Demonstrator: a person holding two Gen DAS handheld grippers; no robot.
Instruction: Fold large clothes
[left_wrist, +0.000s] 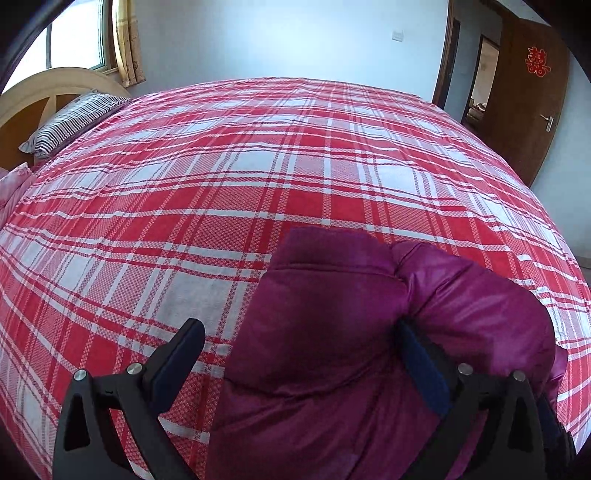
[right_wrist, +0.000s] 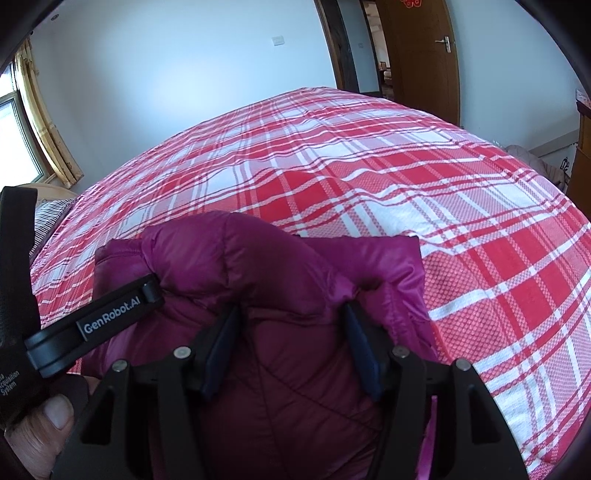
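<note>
A magenta puffer jacket (left_wrist: 325, 317) lies bunched on the red and white plaid bed (left_wrist: 221, 177). My left gripper (left_wrist: 299, 332) is wide open; the jacket fills the gap and covers the right finger's tip, while the left finger hangs over bare sheet. In the right wrist view the jacket (right_wrist: 266, 280) bulges up between the fingers of my right gripper (right_wrist: 291, 314). Its jaws are partly open with both pads pressed into the puffy fabric. The left gripper's finger (right_wrist: 110, 314), marked GenRobot.AI, reaches in from the left against the jacket.
A striped pillow (left_wrist: 70, 122) and a wooden headboard (left_wrist: 40, 92) are at the far left. A brown door (left_wrist: 524, 96) stands open at the right beyond the bed. A window with a yellow curtain (left_wrist: 125, 40) is behind the headboard. The plaid sheet (right_wrist: 424, 177) stretches far ahead.
</note>
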